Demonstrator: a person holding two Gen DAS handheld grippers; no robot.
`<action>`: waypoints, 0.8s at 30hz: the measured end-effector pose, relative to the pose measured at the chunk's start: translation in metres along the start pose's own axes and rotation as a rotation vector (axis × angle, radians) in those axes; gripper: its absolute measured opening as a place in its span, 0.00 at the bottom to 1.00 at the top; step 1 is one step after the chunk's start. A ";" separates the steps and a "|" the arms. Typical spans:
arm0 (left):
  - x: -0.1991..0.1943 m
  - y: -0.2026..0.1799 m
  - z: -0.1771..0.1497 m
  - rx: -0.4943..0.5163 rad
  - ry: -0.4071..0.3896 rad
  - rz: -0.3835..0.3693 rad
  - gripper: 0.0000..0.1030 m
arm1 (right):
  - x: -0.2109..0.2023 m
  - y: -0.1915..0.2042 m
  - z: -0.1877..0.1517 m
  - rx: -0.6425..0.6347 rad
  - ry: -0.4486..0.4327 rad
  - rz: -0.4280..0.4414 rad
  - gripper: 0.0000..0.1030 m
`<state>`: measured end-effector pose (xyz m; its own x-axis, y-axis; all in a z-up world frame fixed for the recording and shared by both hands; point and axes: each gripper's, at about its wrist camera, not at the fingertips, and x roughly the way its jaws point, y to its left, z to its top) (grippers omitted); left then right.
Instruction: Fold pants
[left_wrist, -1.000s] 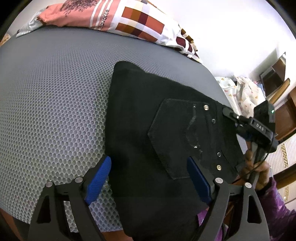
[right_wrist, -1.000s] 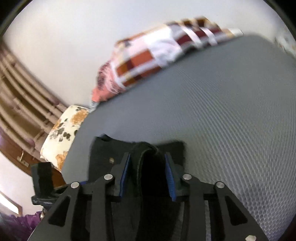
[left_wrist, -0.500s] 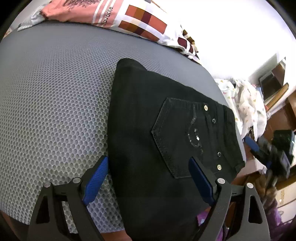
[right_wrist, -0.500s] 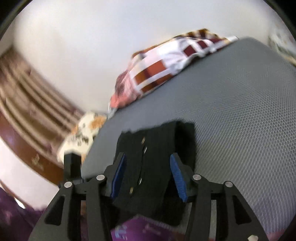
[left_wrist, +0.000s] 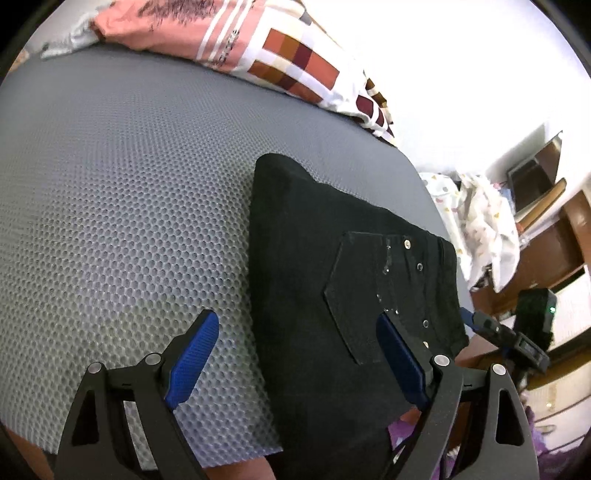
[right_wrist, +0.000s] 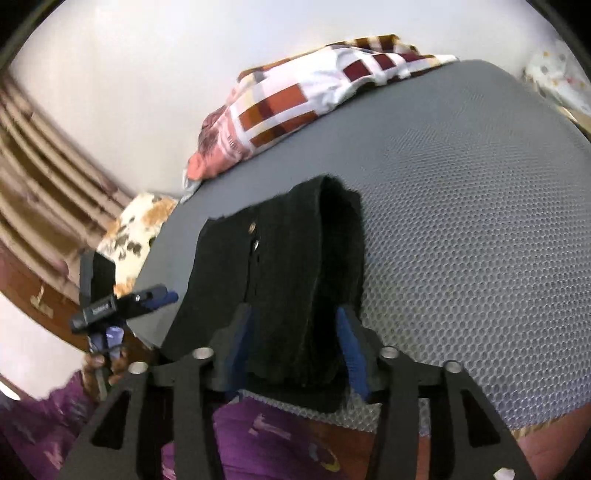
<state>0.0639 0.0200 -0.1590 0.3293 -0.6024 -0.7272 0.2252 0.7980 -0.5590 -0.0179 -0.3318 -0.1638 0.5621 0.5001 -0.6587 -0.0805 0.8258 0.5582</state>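
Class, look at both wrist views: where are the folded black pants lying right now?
The folded black pants lie near the front edge of the grey mesh mattress, right of centre in the left wrist view, well short of the patterned pillow.

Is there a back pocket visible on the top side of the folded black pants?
Yes, in the left wrist view a stitched pocket with small metal studs lies face up on the folded black pants.

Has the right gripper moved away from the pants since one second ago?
Yes. In the left wrist view the right gripper sat at the waistband of the black pants; now it is off the grey mattress edge, jaws just opening.
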 end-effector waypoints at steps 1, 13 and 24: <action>0.002 0.004 0.002 -0.008 0.012 0.001 0.85 | 0.000 -0.002 0.003 0.000 -0.002 -0.012 0.57; 0.030 0.010 0.015 -0.015 0.095 -0.151 0.84 | 0.045 -0.011 0.022 -0.052 0.105 -0.026 0.58; 0.040 -0.019 0.012 0.170 0.118 -0.050 0.84 | 0.061 -0.028 0.028 -0.008 0.165 0.139 0.67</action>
<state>0.0837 -0.0186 -0.1726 0.2061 -0.6314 -0.7475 0.3935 0.7529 -0.5275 0.0420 -0.3319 -0.2056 0.4024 0.6447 -0.6499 -0.1551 0.7477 0.6457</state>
